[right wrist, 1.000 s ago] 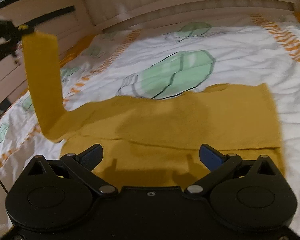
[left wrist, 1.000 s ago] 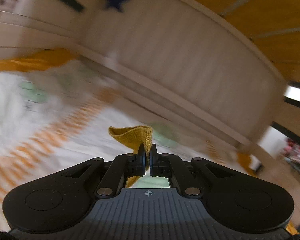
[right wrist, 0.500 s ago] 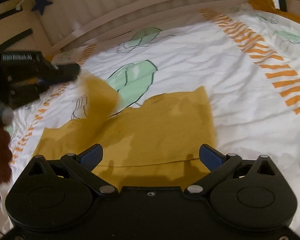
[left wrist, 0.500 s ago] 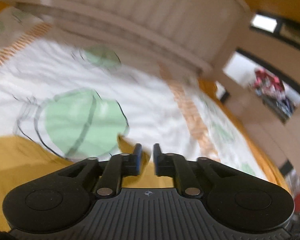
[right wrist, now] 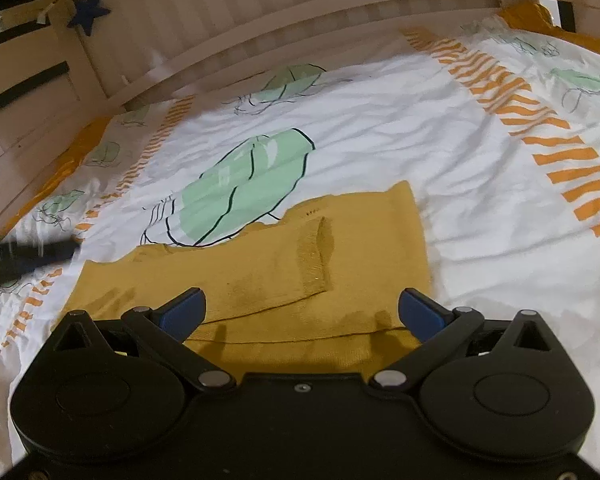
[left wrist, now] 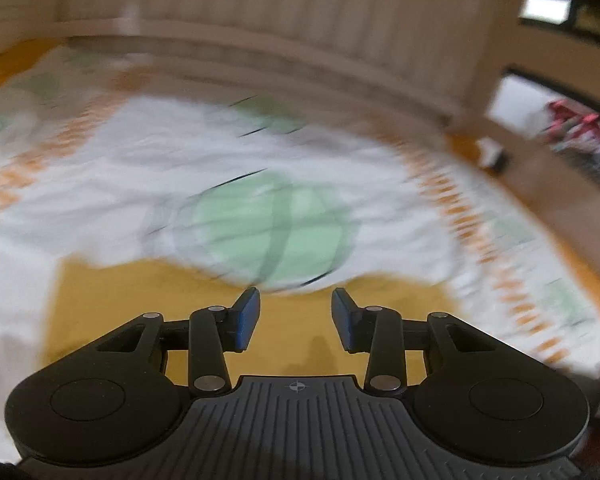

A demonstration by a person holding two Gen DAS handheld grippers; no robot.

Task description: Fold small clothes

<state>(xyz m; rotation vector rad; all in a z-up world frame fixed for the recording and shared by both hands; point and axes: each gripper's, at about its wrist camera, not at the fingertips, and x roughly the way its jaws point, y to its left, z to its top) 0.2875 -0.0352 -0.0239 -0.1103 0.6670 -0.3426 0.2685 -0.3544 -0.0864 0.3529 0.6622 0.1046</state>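
Jaws opening and empty, the left gripper (left wrist: 294, 316) hangs low over a mustard-yellow sweater (right wrist: 284, 268) spread flat on a child's bed; nothing sits between its blue pads (left wrist: 247, 320), and that view is smeared by motion. The right gripper (right wrist: 302, 312) stands with jaws wide apart and holds nothing, poised just above the garment's near hem. One sleeve (right wrist: 260, 276) lies folded across the sweater's chest, its ribbed cuff (right wrist: 314, 258) resting on the body. The sweater sits on a white duvet (right wrist: 400, 132) printed with green shapes and orange stripes, before a slatted wooden bed rail (right wrist: 300, 4) hung with a dark blue star (right wrist: 89, 11). By the look of it, a sleeve fold is just laid and released. The next move likely calls for gripping the right side edge, or the hem with both grippers, and folding it over without dragging the loose sleeve askew.
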